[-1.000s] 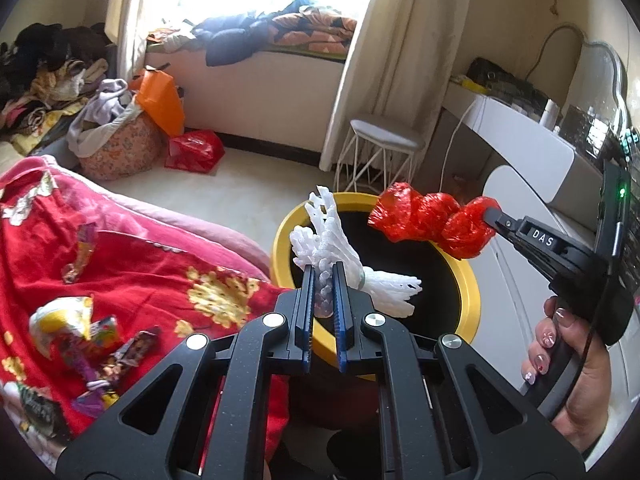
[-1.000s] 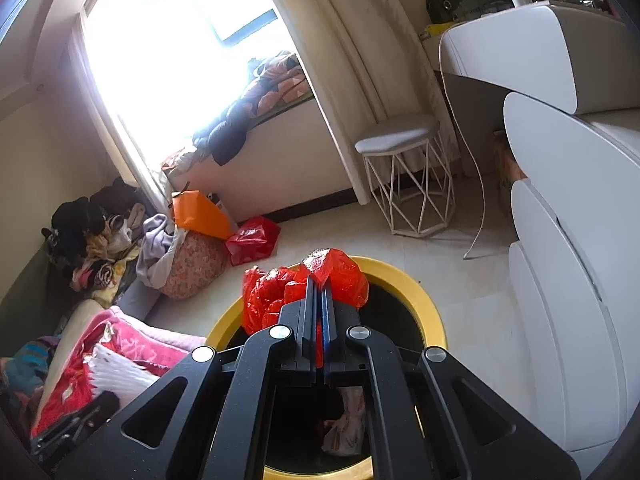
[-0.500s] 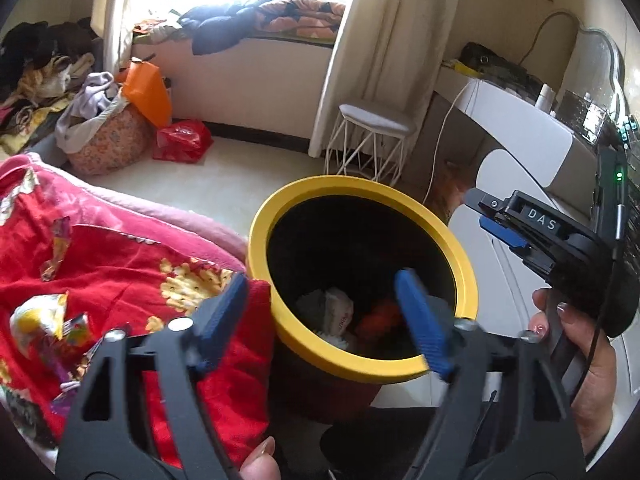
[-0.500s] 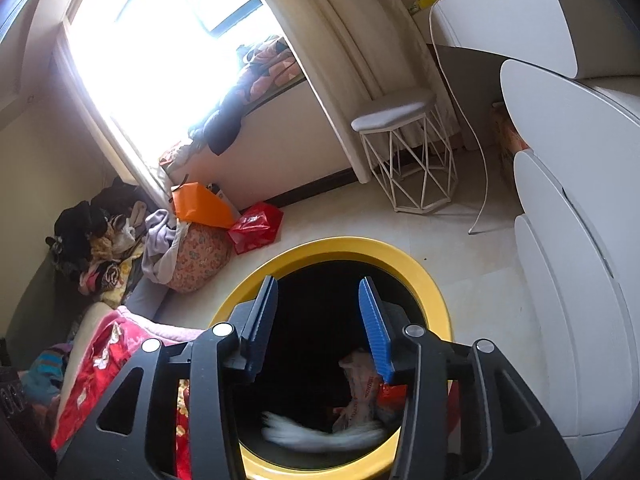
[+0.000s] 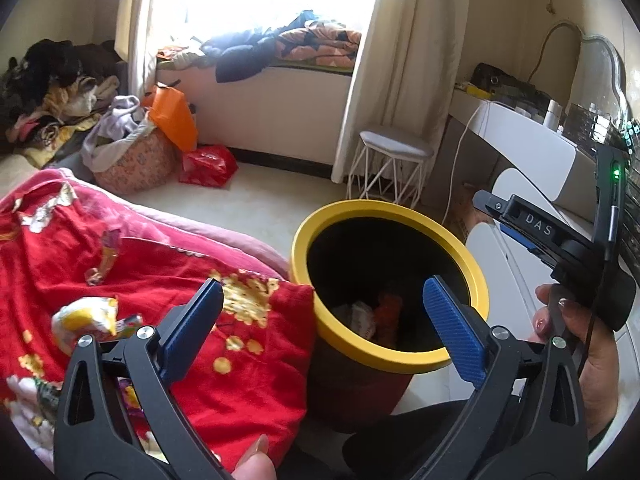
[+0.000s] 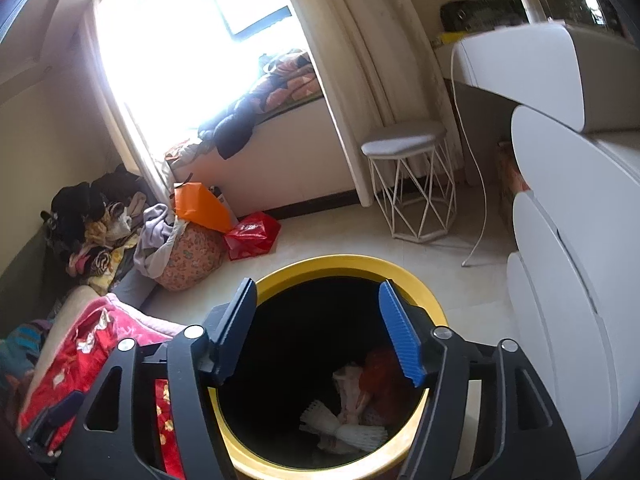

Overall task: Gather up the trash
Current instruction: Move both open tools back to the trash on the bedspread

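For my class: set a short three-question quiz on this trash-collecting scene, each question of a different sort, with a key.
1. True or false: the white foam net lies inside the yellow-rimmed bin.
2. Multiple choice: where do snack wrappers still wait? A) on the white stool B) on the red blanket C) on the floor by the window.
3. Fill in: between the pads of the left gripper and the right gripper there is ____.

Key: 1 true. 2 B, on the red blanket. 3 nothing; both sets of jaws are opening, empty, over the bin.
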`<state>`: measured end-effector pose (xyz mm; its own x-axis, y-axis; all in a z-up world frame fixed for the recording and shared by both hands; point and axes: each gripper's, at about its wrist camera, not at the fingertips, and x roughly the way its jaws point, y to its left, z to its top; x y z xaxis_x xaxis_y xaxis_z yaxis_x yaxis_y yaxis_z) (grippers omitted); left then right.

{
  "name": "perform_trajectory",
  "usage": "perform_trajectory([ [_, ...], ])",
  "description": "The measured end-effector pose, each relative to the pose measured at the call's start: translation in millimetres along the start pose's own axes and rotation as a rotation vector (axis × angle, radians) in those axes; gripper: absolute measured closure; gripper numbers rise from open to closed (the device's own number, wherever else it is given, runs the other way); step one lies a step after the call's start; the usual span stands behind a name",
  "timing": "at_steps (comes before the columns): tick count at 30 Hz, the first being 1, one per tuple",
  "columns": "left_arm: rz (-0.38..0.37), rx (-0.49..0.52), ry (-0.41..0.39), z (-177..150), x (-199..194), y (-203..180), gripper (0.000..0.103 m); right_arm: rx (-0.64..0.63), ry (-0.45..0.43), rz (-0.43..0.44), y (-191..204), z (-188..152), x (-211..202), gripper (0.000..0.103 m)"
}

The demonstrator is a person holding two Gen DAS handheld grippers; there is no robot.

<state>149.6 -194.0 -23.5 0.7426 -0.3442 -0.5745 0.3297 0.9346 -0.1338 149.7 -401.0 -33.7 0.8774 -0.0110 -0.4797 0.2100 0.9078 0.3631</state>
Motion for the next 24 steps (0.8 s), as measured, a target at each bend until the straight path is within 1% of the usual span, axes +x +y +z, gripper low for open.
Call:
perform_trajectory([
  [11, 0.044, -0.041, -0.057, 0.9, -26.1, 26.7, 0.011, -0.084, 0.005, 0.05, 29.5, -9.7, -6.2, 0.038],
  [16, 0.062, -0.069, -0.07, 0.5, -33.7, 39.8, 0.011, -0.145, 0.004, 0.07, 48.3, -15.4, -8.3, 0.037],
  [24, 0.103, -0.114, -0.085, 0.1, -44.4, 68.8, 0.011, -0.212, 0.016, 0.129, 75.9, -26.8, -11.4, 0.036],
])
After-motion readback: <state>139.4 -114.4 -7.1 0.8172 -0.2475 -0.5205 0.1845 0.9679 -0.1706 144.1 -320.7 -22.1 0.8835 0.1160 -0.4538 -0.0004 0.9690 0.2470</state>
